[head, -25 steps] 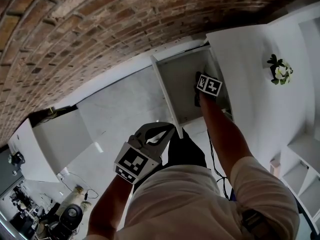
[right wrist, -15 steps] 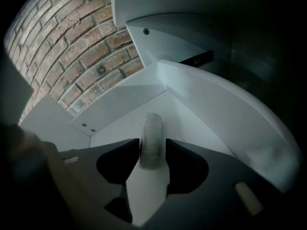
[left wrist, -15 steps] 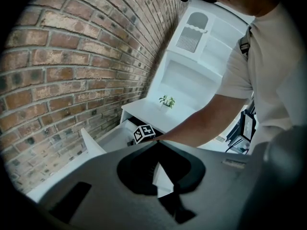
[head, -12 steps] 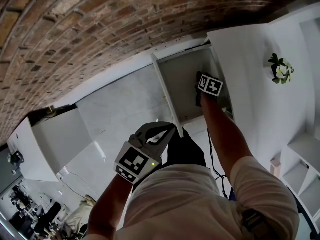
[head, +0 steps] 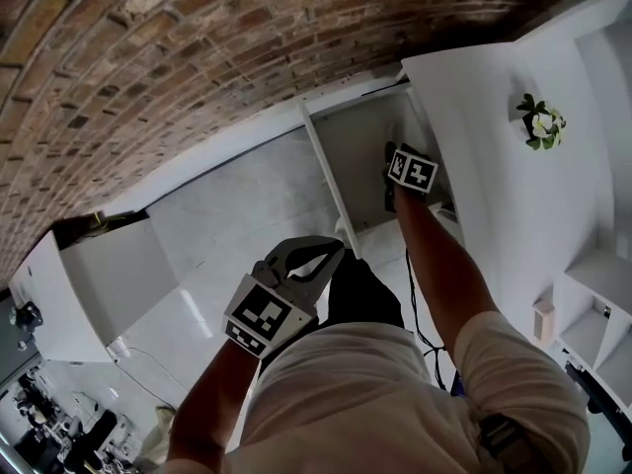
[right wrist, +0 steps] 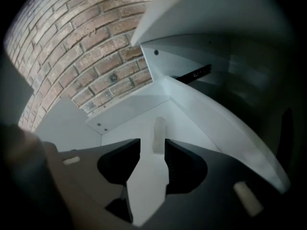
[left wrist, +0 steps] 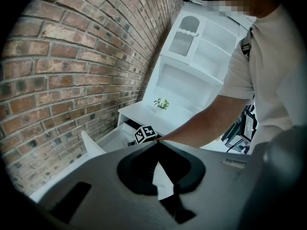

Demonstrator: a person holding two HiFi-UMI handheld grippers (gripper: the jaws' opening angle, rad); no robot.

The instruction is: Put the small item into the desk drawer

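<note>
**Entry: release stage, item in drawer.**

- **Step in hand:** I judge the placing to be done or all but done. The small item [right wrist: 159,131] lies on the floor of the drawer [head: 365,166], just beyond the jaw tips and seen through the gap between them, with neither pad pressing on it.
- **Right gripper [right wrist: 152,146]:** It is inside the open drawer and angled down. Its jaws have just been opening wide and then easing in a little. They stand spread and hold nothing.
- **Left gripper [left wrist: 156,145]:** It is outside the drawer, near the front panel. Its jaw tips are pressed together and I see nothing between them.
- **Next move, as I read it:** Lift the right gripper straight out without nudging the item. It needs to clear the drawer's side wall and the worktop [head: 484,117] overhanging it. Pushing the front panel home may follow.
- **Materials and shapes:**
  - The item is a pale, oblong, round-ended piece. Its surface is too blurred for me to describe.
  - The drawer is a smooth matt white board with visible screw heads at the corners and a dark runner along one side.
  - The jaws are dark, matt and curved.
  - The worktop is plain white and carries a small potted plant [head: 538,121].
  - The brick wall [head: 197,57] behind is rough red-brown with pale mortar lines.
</note>
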